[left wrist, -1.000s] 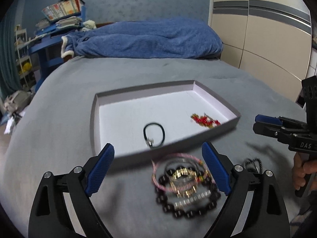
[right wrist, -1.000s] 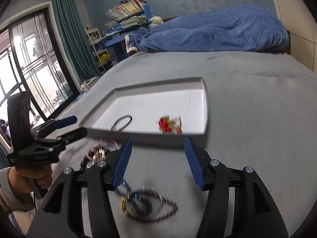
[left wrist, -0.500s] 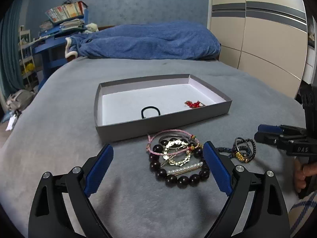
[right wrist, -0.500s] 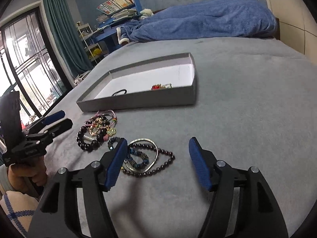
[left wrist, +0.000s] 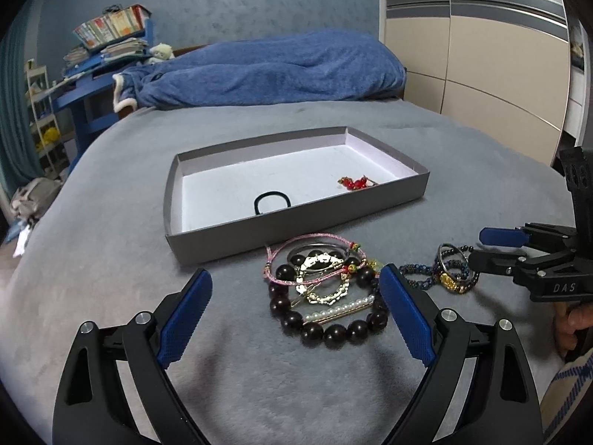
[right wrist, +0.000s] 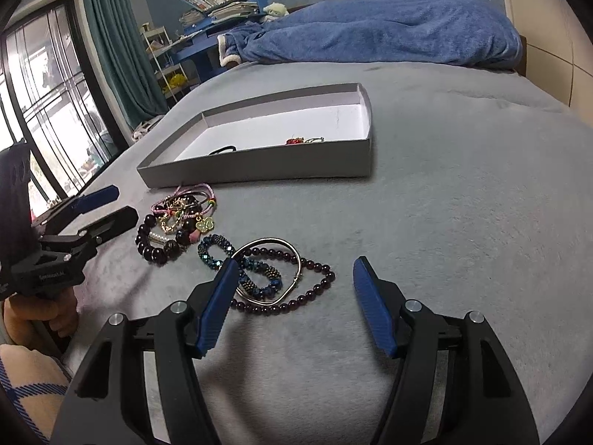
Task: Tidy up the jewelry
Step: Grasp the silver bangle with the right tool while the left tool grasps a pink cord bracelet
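Note:
A grey shallow box (left wrist: 296, 222) with a white floor lies on the grey bed; it holds a black hair tie (left wrist: 271, 202) and a small red bead piece (left wrist: 354, 183). It also shows in the right wrist view (right wrist: 259, 170). In front of it lies a pile of bracelets with big dark beads (left wrist: 326, 289), and to its right a second pile of blue bead bracelets and a metal bangle (right wrist: 267, 274). My left gripper (left wrist: 294, 311) is open and empty, just short of the first pile. My right gripper (right wrist: 292, 304) is open and empty over the second pile.
A blue blanket (left wrist: 267, 70) lies bunched at the far end of the bed. Beige wardrobe doors (left wrist: 481, 55) stand on the right. A blue desk with books (right wrist: 218, 7) and a window with a teal curtain (right wrist: 111, 37) are on the left.
Both grippers have pulled back and dropped lower toward the bed, so the box looks farther off and both bracelet piles are in fuller view. Both stay open and empty.

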Demonstrator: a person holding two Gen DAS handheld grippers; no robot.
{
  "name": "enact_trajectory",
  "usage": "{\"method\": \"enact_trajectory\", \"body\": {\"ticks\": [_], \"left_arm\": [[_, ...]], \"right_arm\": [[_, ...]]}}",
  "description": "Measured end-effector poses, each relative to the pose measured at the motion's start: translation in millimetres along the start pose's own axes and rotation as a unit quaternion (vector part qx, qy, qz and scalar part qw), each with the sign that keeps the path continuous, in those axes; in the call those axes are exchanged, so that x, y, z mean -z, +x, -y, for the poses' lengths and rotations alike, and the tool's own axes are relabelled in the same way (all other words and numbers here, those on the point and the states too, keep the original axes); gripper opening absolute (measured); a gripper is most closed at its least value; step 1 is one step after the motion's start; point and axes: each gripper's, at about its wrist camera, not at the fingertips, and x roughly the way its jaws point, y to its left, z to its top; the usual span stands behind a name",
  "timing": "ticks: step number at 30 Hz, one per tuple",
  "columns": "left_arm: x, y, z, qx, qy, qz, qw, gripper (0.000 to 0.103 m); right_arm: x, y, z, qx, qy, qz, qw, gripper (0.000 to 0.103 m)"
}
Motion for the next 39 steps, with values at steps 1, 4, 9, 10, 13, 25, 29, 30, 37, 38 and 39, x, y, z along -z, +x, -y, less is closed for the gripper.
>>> {"method": "enact_trajectory", "body": {"ticks": [1, 4, 9, 10, 13, 25, 29, 30, 37, 38, 39], "left_arm": [[0.0, -0.3, -0.5, 0.000, -0.001, 0.001, 1.0000, 0.091], [0.8, 0.0, -1.3, 0.000, -0.004, 0.001, 1.0000, 0.091], [1.1, 0.0, -2.3, 0.000, -0.006, 0.001, 1.0000, 0.091], [1.0, 0.2, -2.3, 0.000, -0.005, 0.000, 1.0000, 0.091], [1.2, 0.0, -2.6, 0.000, -0.006, 0.000, 1.0000, 0.091], [1.2, 0.2, -2.6, 0.000, -0.006, -0.001, 1.0000, 0.091], [1.1, 0.3, -4.1, 0.000, -0.006, -0.003, 1.0000, 0.091], [1.3, 0.6, -4.6, 0.000, -0.006, -0.004, 1.0000, 0.091], [0.2, 12.5, -7.2, 0.025, -0.011, -0.032, 0.9991, 0.087], [-0.4, 15.0, -7.2, 0.026, -0.011, -0.038, 0.9989, 0.085], [-0.4, 17.2, -6.3, 0.025, -0.010, -0.043, 0.9987, 0.082]], "right_arm": [[-0.3, 0.1, -2.3, 0.001, -0.005, -0.001, 1.000, 0.063], [-2.9, 3.5, -10.6, 0.000, -0.028, -0.007, 1.000, 0.063], [-10.1, 18.1, -20.3, -0.002, -0.052, -0.032, 0.998, 0.063], [-11.8, 22.2, -20.8, -0.003, -0.054, -0.039, 0.998, 0.063], [-13.8, 30.2, -21.7, -0.006, -0.057, -0.050, 0.997, 0.063], [-10.4, 22.4, -21.3, -0.037, -0.060, -0.032, 0.997, 0.049], [-10.2, 8.3, -16.6, -0.041, -0.047, 0.004, 0.998, 0.049], [-10.4, 3.4, -12.0, -0.038, -0.035, 0.016, 0.999, 0.049], [-13.5, -6.5, 11.8, -0.027, 0.026, 0.044, 0.998, 0.049], [-13.9, -6.2, 12.8, -0.027, 0.028, 0.043, 0.998, 0.049], [-13.9, -6.0, 13.1, -0.027, 0.029, 0.042, 0.998, 0.049]]}}
